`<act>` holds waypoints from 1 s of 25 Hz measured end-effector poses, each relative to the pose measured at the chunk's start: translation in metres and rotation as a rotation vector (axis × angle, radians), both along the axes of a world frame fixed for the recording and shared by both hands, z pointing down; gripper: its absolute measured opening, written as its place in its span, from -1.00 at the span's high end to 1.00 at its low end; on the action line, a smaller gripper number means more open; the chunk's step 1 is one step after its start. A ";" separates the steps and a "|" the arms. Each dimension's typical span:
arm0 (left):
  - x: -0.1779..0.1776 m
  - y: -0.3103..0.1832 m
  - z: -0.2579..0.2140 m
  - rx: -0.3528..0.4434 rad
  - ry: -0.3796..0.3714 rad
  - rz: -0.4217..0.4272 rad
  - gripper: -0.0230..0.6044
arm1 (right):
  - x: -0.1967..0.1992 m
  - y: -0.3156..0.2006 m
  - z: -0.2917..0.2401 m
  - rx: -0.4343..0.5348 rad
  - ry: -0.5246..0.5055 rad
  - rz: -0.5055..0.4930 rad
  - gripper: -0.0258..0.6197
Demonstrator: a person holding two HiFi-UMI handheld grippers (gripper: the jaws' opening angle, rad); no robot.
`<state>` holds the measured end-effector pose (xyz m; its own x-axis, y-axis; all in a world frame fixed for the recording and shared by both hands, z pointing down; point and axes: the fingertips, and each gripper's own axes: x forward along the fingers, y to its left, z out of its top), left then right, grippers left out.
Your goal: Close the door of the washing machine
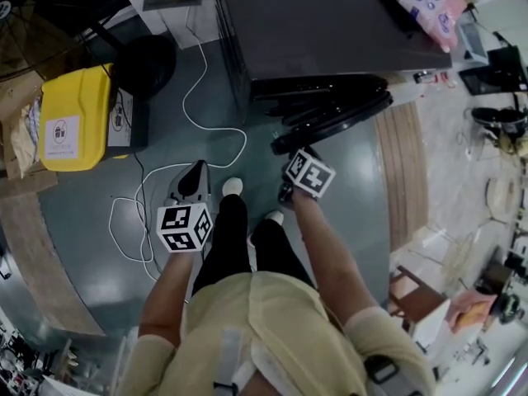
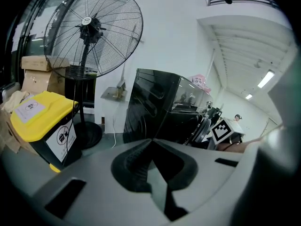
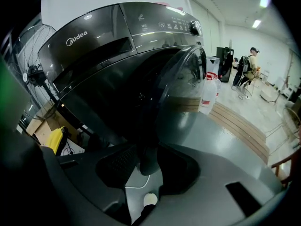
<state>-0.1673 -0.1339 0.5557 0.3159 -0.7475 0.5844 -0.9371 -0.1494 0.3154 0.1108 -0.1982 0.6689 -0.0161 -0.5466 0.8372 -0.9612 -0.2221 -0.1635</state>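
The right gripper's jaws are spread, with the dark edge of the door standing between them and not seen to be pinched. The left gripper's jaws are pressed together on nothing, and it is held aside above the floor. The door is probably best closed by a steady push on its rim, kept up until the latch is judged to have caught. The door is round, dark and glossy, with tinted glass, and is swung out from the front of the washing machine, over the green floor.
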 end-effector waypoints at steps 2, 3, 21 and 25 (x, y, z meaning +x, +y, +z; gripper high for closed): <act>-0.001 -0.006 -0.001 0.002 0.002 0.005 0.92 | -0.004 -0.006 0.000 0.004 -0.006 0.005 0.54; -0.002 -0.009 -0.001 0.002 0.002 0.007 0.92 | -0.006 -0.009 -0.001 0.008 -0.009 0.008 0.54; -0.013 -0.025 0.011 -0.037 -0.009 0.019 0.92 | -0.039 -0.064 -0.005 0.064 -0.042 -0.029 0.50; -0.012 -0.027 0.010 -0.035 -0.012 0.018 0.92 | -0.040 -0.067 -0.005 0.065 -0.048 -0.032 0.50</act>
<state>-0.1792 -0.1611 0.5653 0.3217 -0.7207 0.6141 -0.9382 -0.1549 0.3096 0.0703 -0.2654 0.6640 -0.0734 -0.5981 0.7981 -0.9585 -0.1787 -0.2221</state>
